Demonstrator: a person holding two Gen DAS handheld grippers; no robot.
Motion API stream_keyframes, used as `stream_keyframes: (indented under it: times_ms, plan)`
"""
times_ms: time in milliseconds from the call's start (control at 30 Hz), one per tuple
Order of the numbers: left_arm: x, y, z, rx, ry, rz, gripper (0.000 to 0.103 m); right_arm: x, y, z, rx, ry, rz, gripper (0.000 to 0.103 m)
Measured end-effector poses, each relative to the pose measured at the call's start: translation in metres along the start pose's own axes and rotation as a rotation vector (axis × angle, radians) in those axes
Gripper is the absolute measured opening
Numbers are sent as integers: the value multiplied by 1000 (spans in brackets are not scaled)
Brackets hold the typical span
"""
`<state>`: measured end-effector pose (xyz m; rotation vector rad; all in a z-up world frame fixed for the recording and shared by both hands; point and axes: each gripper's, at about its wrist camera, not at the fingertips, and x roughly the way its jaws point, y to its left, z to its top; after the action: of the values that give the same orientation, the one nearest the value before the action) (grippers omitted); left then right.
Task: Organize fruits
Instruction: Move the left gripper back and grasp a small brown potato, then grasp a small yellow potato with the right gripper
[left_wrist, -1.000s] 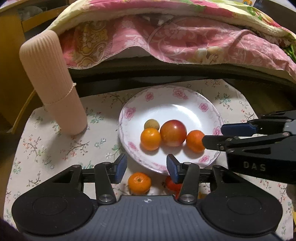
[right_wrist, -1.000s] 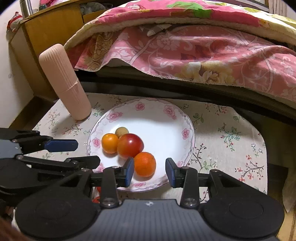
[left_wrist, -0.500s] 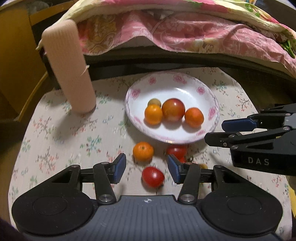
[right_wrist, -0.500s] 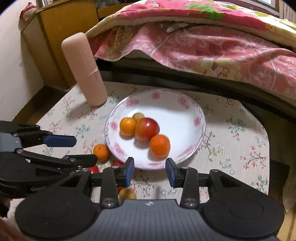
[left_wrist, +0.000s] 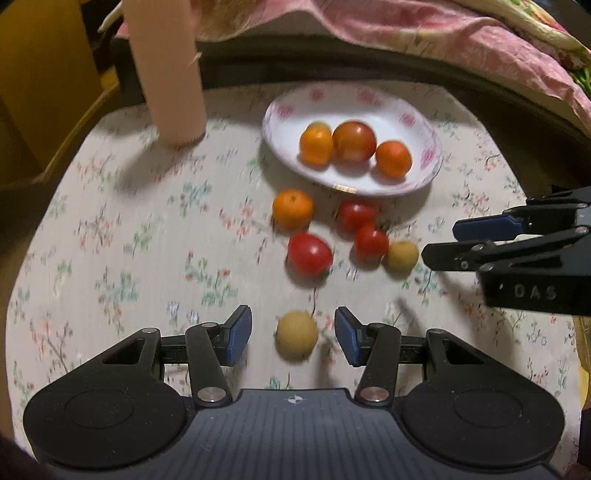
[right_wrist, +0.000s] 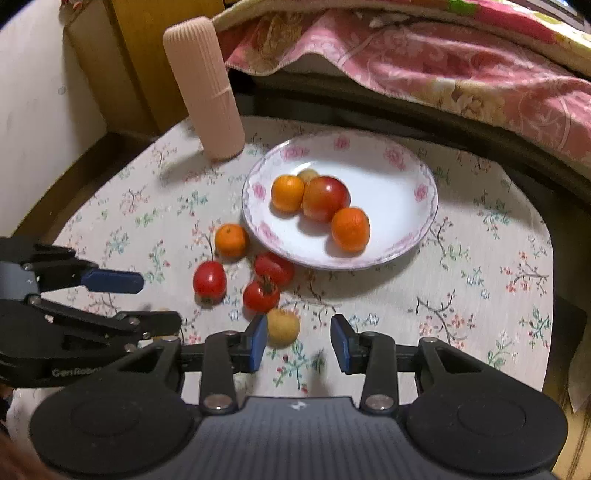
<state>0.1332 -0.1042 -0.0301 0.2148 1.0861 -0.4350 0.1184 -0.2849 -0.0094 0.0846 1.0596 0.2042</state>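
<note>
A small yellow fruit (left_wrist: 296, 339) is seen untouched between the spread left tongs (left_wrist: 293, 340), another (right_wrist: 283, 327) lies by the spread, empty right tongs (right_wrist: 298, 344), and farther off four fruits are kept on the plate (right_wrist: 391, 162) on the worktop (right_wrist: 480, 266).

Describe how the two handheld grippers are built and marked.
Both are matte black plastic. The left gripper and right gripper each have two linkage fingers with silver pivot screws, blue pads, a ribbed body and round side discs. Side-on, the right shows raised letters "DAS", the left grey print starting "GenRobo".
</note>
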Motion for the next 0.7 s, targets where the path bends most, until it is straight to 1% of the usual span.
stream_keyframes:
  times_ms: [100, 300, 400, 433, 467, 500, 533, 567, 633, 700]
  plan:
    - [3, -1, -3, 10, 9, 9, 57, 2, 0, -2, -2, 11, 8, 41]
    - [13, -4, -6, 49, 13, -6, 53, 5, 1, -4, -20, 24, 14, 41]
    - [18, -4, -5, 53, 14, -5, 47, 6, 0, -4, -28, 22, 9, 41]
    - [19, -4, -4, 52, 13, -6, 47, 7, 0, -3, -33, 21, 10, 41]
    - [19, -4, -4, 52, 6, -8, 45, 7, 0, -3, -35, 21, 11, 41]
    - [19, -5, -3, 55, 2, -7, 40, 8, -1, -2, -39, 22, 12, 41]
    - [19, -6, -2, 59, 0, -10, 38, 8, -1, -2, -44, 22, 13, 41]
    - [19, -7, -2, 60, -2, -12, 38, 9, -2, -1, -50, 20, 14, 41]
    - [19, -9, -3, 77, -5, -5, 34, 9, -3, 0, -59, 16, 18, 41]
    - [17, -10, -4, 84, -2, -19, 34, 10, -4, 1, -56, 17, 28, 41]
